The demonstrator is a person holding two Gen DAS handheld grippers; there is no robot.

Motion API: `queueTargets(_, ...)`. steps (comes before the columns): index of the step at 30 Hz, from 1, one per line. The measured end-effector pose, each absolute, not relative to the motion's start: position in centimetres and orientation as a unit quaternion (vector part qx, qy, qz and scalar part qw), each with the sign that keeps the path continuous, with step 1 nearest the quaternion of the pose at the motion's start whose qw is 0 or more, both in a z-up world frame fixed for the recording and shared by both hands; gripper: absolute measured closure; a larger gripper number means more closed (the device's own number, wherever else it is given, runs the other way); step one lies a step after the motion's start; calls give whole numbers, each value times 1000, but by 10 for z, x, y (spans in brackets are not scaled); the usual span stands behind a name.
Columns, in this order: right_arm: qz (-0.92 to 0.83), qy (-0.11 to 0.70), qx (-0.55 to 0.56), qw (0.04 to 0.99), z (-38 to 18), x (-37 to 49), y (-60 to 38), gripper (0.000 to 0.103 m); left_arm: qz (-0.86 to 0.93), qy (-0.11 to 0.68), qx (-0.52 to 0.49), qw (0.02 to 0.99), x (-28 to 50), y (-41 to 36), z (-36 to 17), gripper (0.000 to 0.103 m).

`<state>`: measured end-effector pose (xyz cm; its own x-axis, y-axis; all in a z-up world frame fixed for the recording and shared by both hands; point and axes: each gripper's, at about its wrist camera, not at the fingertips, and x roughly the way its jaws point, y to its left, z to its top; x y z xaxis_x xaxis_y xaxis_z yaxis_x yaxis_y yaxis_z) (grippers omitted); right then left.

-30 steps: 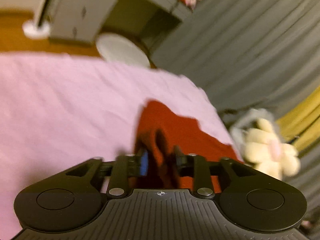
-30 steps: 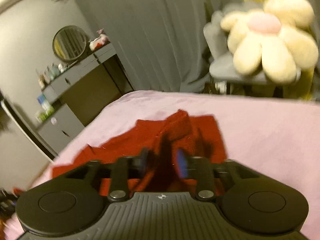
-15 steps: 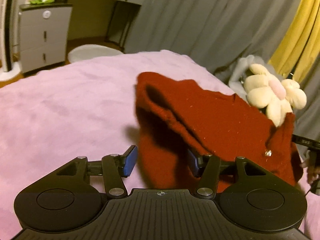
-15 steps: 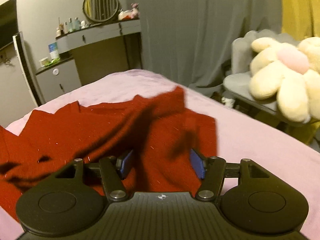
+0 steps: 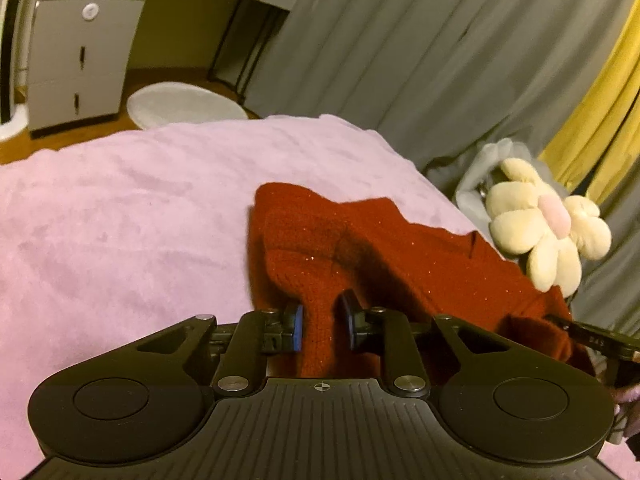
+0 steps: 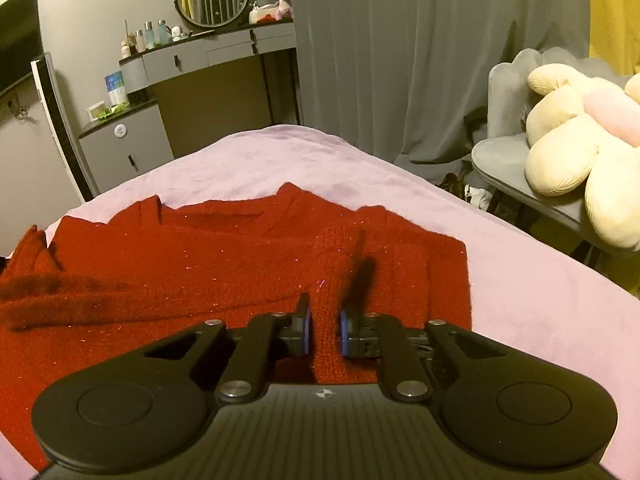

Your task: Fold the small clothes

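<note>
A dark red knitted garment (image 5: 400, 256) lies rumpled on the pink bed cover (image 5: 120, 220). In the left wrist view my left gripper (image 5: 322, 320) has its jaws closing, and a raised fold of the red knit fills the gap between the blue pads. In the right wrist view the same garment (image 6: 180, 264) spreads to the left. There my right gripper (image 6: 323, 326) is also closing its jaws, with a ridge of the knit pinched between the pads. The fabric under both tools is hidden.
A cream flower plush (image 6: 580, 152) sits on a grey chair (image 6: 504, 152) right of the bed. Grey curtains (image 6: 380, 60) hang behind. A grey vanity (image 6: 216, 52) with bottles and a drawer cabinet (image 5: 80, 60) stand beyond the bed's far edge.
Both grippers rolled level, sank toward the bed and narrowed from wide apart onto folds of the red garment. The garment dropped from hanging to lying on the cover.
</note>
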<state>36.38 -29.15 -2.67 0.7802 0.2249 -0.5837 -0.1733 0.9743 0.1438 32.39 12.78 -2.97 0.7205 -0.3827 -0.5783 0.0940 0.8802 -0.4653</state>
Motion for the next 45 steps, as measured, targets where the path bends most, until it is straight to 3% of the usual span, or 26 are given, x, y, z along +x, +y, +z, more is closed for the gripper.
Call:
queueTargets(2, 113, 324, 60, 937, -28, 369, -295, 67, -132, 356, -203, 903, 327, 127, -32, 74)
queueTargets(4, 112, 330, 69, 935, -31, 374, -293, 67, -131, 360, -200, 902, 329, 125, -33, 75)
queueTargets(5, 107, 329, 63, 936, -31, 375, -290, 69, -130, 359, -200, 902, 329, 124, -31, 77)
queueTargets(6, 102, 327, 52, 938, -31, 375, -286, 78, -129, 359, -199, 903, 329, 123, -29, 89)
queueTargets(8, 99, 323, 30, 941, -27, 372, -277, 94, -123, 356, -197, 905, 325, 123, -22, 91)
queueTargets(20, -10, 194, -36, 980, 38, 361, -277, 94, -84, 245, -178, 949, 328, 118, 57, 92)
queueTargets(34, -101, 245, -160, 951, -42, 433, -241, 94, 41, 325, -68, 942, 399, 65, -16, 92)
queueTargets(40, -95, 316, -146, 933, -55, 453, -249, 88, 53, 346, -17, 937, 402, 51, -22, 88)
queueTargets(42, -100, 322, -160, 928, -48, 453, -247, 74, 58, 352, -4, 934, 401, 49, -21, 85)
queueTargets(45, -89, 295, -144, 940, -31, 431, -246, 66, 61, 354, -2, 933, 394, 48, -15, 78)
